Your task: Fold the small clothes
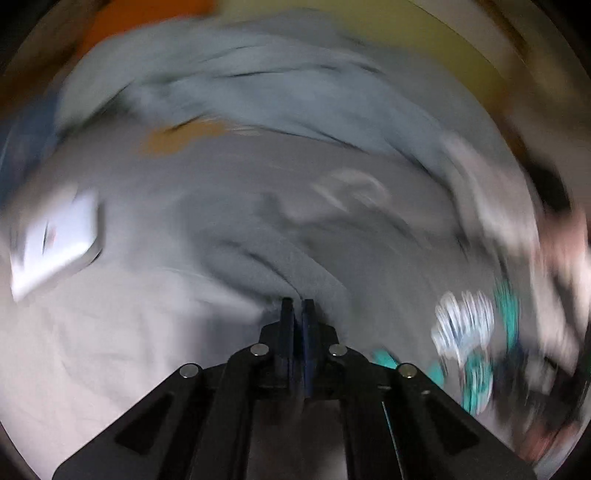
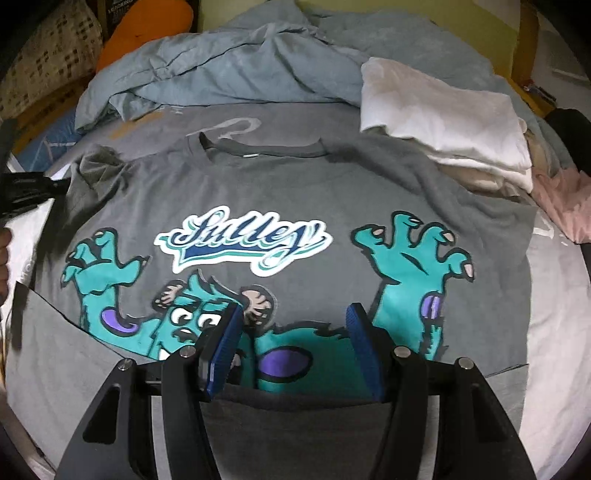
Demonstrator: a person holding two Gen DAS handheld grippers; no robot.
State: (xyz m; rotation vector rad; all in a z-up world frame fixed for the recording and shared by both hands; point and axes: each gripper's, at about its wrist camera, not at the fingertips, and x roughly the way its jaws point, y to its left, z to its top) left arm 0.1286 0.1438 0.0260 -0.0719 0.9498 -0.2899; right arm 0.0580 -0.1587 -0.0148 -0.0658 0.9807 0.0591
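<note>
A grey T-shirt (image 2: 295, 192) with a teal monster print and a "Sulley" logo lies spread on the bed, collar away from me, bottom hem folded up toward the print. My right gripper (image 2: 293, 314) is open, its blue pads just above the folded hem. My left gripper (image 1: 297, 308) is shut, its tips pressed together over grey cloth (image 1: 221, 221); blur hides whether it pinches any. It also shows at the shirt's left sleeve in the right wrist view (image 2: 33, 188). The print appears blurred at right in the left wrist view (image 1: 469, 332).
A folded pile of white clothes (image 2: 439, 114) sits at the back right, with a pink garment (image 2: 565, 206) beside it. A crumpled blue-grey sheet (image 2: 221, 70) lies behind the shirt. An orange cushion (image 2: 147, 33) and a patterned pillow (image 2: 48, 55) are at the back left.
</note>
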